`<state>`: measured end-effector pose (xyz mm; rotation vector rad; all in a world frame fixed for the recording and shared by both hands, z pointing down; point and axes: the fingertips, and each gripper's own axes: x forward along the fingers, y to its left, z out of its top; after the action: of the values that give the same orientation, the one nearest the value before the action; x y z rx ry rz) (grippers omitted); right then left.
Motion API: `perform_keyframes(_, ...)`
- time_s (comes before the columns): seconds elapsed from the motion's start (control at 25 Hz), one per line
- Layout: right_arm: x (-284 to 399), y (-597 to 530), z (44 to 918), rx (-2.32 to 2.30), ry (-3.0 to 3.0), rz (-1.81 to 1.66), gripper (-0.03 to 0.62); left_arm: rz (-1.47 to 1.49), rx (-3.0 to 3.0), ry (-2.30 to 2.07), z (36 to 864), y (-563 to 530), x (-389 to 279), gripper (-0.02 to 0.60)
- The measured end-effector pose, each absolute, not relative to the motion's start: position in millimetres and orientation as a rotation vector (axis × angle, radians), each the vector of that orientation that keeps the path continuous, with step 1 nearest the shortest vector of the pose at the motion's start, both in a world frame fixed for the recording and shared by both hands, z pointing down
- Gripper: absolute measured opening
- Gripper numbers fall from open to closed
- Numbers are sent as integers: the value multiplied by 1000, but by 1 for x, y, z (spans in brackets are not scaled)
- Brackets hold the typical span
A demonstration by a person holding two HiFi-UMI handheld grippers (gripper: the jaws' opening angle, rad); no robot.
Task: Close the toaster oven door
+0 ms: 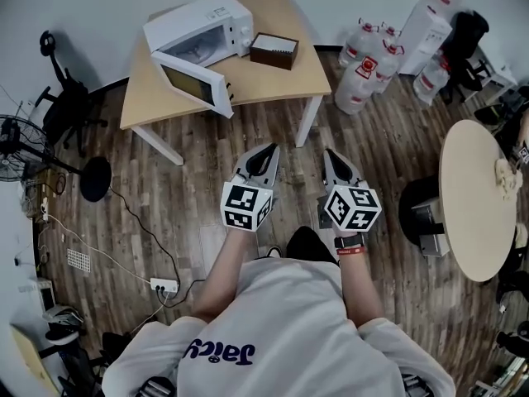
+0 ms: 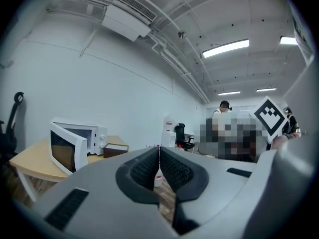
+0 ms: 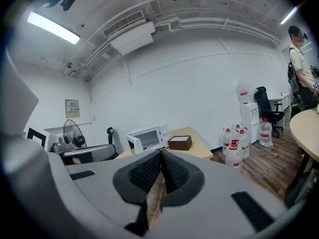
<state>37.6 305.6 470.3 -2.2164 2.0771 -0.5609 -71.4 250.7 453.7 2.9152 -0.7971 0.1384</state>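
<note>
A white toaster oven [image 1: 202, 25] stands on a wooden table [image 1: 273, 77] at the back, its door [image 1: 192, 81] swung open toward the front left. The oven [image 2: 79, 136] also shows at the left of the left gripper view, and the oven [image 3: 149, 137] sits mid-frame in the right gripper view. My left gripper [image 1: 266, 152] and right gripper [image 1: 333, 157] hover side by side over the floor, well short of the table. Both have their jaws shut with nothing between them, as the left gripper [image 2: 159, 156] and right gripper [image 3: 161, 159] show in their own views.
A brown box [image 1: 274, 50] lies on the table right of the oven. Several water bottles [image 1: 372, 64] stand at the back right. A round table [image 1: 475, 197] is at the right, a floor fan [image 1: 16, 151] and office chair [image 1: 66, 98] at the left. A power strip [image 1: 163, 286] with cables lies on the floor.
</note>
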Motion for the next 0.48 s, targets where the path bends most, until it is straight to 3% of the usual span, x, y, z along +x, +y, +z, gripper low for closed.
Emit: perform_keyframes(0.48, 34, 174, 470, -2041, 2289, -523, 15, 111, 2851, -1002, 457, 146, -78, 23)
